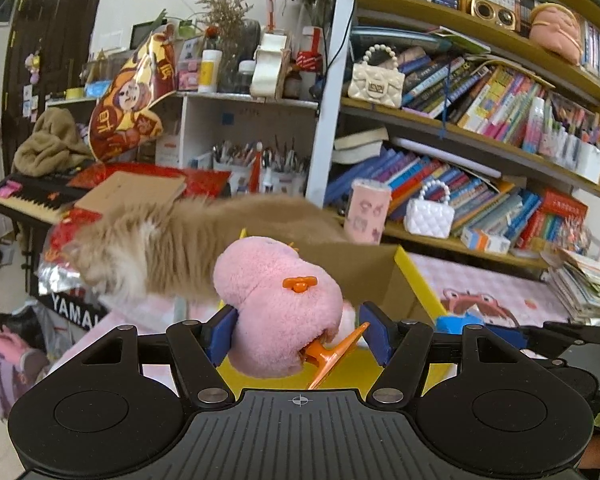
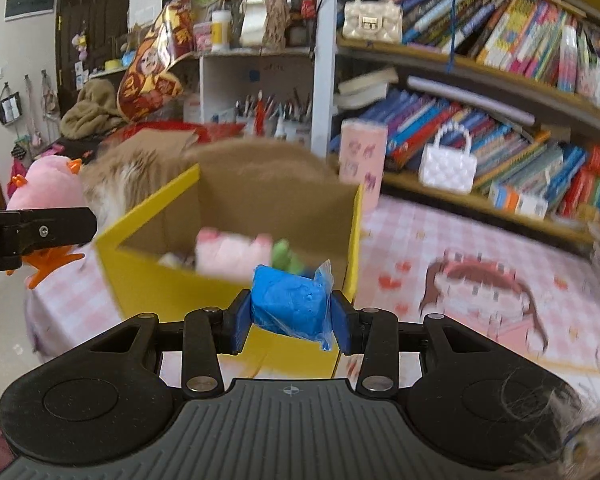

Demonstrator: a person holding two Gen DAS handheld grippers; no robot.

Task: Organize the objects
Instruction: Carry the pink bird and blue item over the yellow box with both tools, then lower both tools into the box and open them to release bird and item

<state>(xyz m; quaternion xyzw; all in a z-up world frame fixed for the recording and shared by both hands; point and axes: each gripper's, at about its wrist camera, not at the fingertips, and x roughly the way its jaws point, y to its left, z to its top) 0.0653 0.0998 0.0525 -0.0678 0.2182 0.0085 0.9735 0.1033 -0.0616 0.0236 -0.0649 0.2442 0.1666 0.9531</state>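
My left gripper point(image 1: 298, 334) is shut on a pink plush toy point(image 1: 276, 296) with orange feet, its blue pads point(image 1: 220, 332) pressed against the toy's sides. In the right wrist view the toy point(image 2: 48, 188) hangs at the far left, raised beside the yellow cardboard box point(image 2: 152, 280). My right gripper point(image 2: 291, 320) is shut on a blue lump wrapped in clear plastic point(image 2: 290, 304), just in front of the box's near wall. Inside the box lie a pink soft thing point(image 2: 232, 254) and a green one point(image 2: 286, 258).
A fluffy tan cat point(image 1: 160, 248) stands right behind the box point(image 1: 416, 280), blurred. The box sits on a pink checked tablecloth point(image 2: 440, 240). Bookshelves point(image 1: 480, 152) with a white handbag point(image 1: 430, 216) and a pink cup point(image 1: 366, 212) rise behind. A keyboard point(image 1: 24, 200) is at the left.
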